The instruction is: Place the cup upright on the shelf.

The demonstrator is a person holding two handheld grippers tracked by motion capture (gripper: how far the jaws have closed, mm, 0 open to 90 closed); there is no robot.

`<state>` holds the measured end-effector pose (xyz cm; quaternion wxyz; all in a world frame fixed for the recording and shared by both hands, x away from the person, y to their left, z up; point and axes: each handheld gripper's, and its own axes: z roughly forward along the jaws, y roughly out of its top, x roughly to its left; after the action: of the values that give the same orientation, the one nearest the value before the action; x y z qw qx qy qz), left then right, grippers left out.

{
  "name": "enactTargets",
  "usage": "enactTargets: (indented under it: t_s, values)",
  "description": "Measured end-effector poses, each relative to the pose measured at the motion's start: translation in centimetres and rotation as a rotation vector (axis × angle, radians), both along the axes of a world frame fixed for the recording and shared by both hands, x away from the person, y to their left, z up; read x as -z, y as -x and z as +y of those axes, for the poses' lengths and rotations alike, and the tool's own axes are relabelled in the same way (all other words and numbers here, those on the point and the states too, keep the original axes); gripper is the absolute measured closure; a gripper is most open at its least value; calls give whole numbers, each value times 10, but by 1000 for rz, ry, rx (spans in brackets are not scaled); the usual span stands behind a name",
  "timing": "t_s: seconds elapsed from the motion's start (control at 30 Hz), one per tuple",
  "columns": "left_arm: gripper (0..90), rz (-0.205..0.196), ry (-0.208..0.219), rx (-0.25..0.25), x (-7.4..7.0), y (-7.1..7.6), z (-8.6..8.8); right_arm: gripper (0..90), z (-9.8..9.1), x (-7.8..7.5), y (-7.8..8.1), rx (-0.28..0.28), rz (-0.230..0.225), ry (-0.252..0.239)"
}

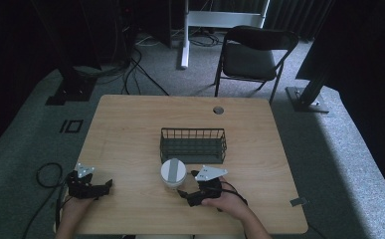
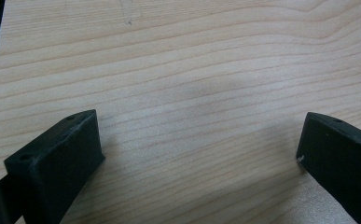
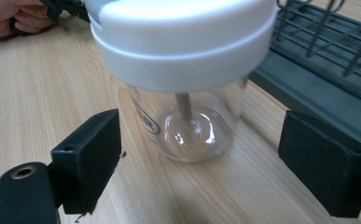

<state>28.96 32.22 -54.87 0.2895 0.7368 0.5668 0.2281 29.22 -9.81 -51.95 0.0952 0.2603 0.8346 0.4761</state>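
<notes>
A clear jar (image 1: 173, 174) with a white lid stands upright on the table just in front of the wire basket (image 1: 193, 145). In the right gripper view the jar (image 3: 187, 126) is close ahead, its white lid (image 3: 183, 42) at the top. My right gripper (image 3: 199, 161) is open, one jaw on each side of the jar's base without touching it. In the high view my right gripper (image 1: 186, 195) sits just right of and in front of the jar. My left gripper (image 1: 106, 185) rests near the table's front left corner, and in its own view the left gripper (image 2: 199, 149) is open over bare wood.
The dark wire basket (image 3: 327, 56) lies right behind the jar, near the table's centre. A round cable hole (image 1: 218, 110) is at the table's far edge. A black folding chair (image 1: 252, 55) stands beyond the table. Cables trail on the floor at left.
</notes>
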Motion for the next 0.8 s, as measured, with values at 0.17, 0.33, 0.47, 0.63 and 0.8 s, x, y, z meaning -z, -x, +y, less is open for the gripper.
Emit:
enactTargets:
  t_s: [0.17,0.33,0.47,0.63,0.8]
  values:
    - [1,0,0,0,0,0,0,131,8,1,-3,-7,-12,-6]
    - [1,0,0,0,0,0,0,135,14,3,-4,-11,-12,-8]
    - [1,0,0,0,0,0,0,139,21,4,-6,-14,-10,-15]
    - [1,0,0,1,0,0,0,138,29,6,-8,-16,-20,-25]
    - [1,0,0,0,0,0,0,137,32,7,-10,-3,-12,-35]
